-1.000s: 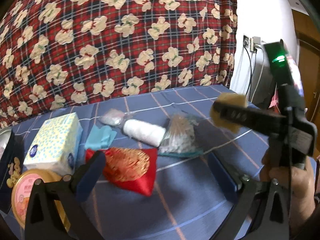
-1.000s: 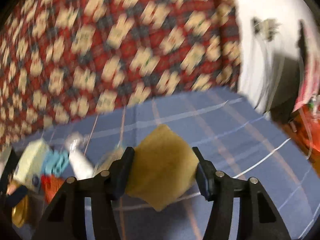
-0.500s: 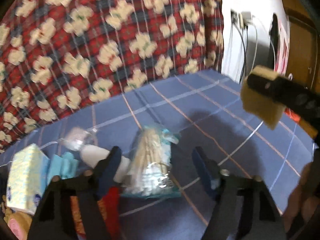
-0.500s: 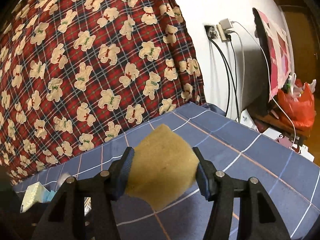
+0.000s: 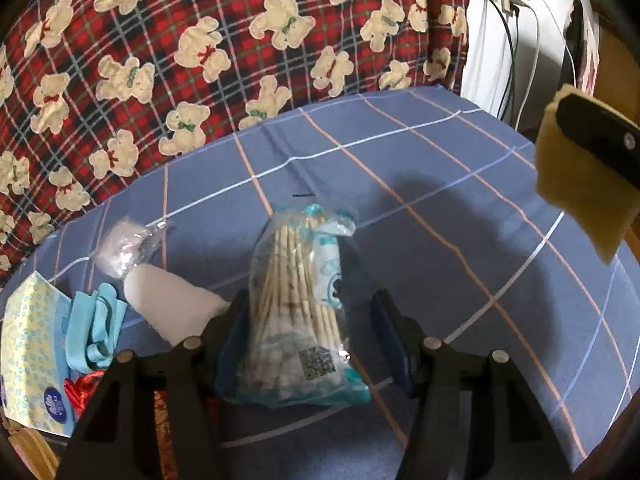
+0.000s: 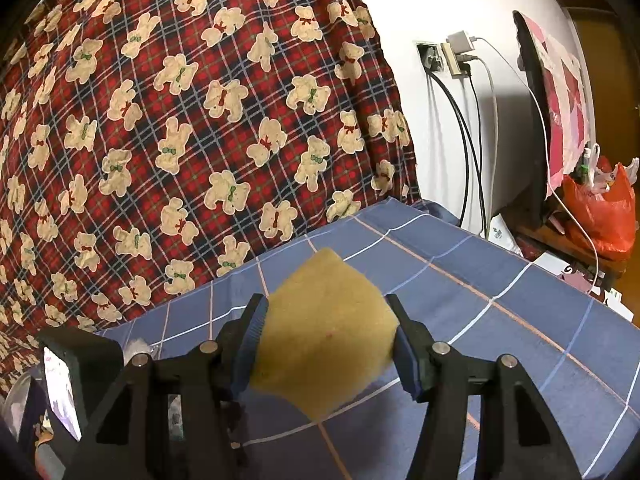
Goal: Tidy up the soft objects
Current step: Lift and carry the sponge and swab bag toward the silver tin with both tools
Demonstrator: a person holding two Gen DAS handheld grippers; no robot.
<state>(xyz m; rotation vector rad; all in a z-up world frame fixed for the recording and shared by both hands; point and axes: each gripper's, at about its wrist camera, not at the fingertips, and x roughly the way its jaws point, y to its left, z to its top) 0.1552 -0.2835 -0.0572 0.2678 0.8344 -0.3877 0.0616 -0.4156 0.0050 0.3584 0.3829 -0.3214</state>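
The bag of cotton swabs [image 5: 298, 320] serves as the landmark: it lies on the blue checked sheet [image 5: 460, 240], its sealed bottom toward the camera and its neck pointing at the teddy-bear quilt [image 5: 200, 60] behind.

Farthest left of the bag sits a yellow-dotted tissue pack [image 5: 28, 360], with a crumpled light-blue piece [image 5: 96, 328] between it and the rest. Nearer the bag, just to its left, lies a white cotton roll [image 5: 172, 304] in clear wrap whose twisted end [image 5: 124, 240] points away toward the quilt. Below that, something red [image 5: 80, 388] peeks from under the gripper frame. These soft things are bunched on one side, probably as the pile being sorted.

The left gripper [image 5: 308, 328] straddles the bag, one pad on each side. Its jaws are closing, with the bag between them; the left pad looks to be at the plastic, while a gap shows by the right pad, so no grip is made yet. It tilts down steeply, which suits a pinch across the bag's narrow width.

Well to the right of the bag, above the bare sheet, the right gripper [image 6: 326, 344] is clamped on a yellow sponge [image 6: 324, 336], squeezing its sides and holding it clear of the sheet, likely waiting to set it down on that empty side.
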